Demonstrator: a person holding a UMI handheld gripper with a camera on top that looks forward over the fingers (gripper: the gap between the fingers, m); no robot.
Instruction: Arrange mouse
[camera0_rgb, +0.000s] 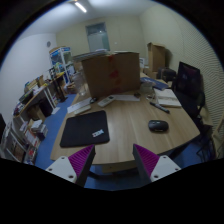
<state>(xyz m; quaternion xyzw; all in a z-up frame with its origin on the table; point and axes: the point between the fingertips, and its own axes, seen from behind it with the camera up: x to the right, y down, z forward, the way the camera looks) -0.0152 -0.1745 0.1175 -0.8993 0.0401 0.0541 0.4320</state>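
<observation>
A dark mouse (158, 126) lies on the right side of the round wooden table (125, 125), well apart from the black mouse mat (85, 128) on the table's left side. My gripper (112, 158) hovers before the table's near edge, short of both. Its fingers (76, 163) with magenta pads are spread wide and hold nothing. The mouse is beyond and to the right of the right finger; the mat is just beyond the left finger.
A large cardboard box (111, 72) stands at the table's far side. A monitor (189, 84) and papers (165, 99) are at the right. Cluttered shelves (35, 105) line the left wall. Blue floor shows below the table's edge.
</observation>
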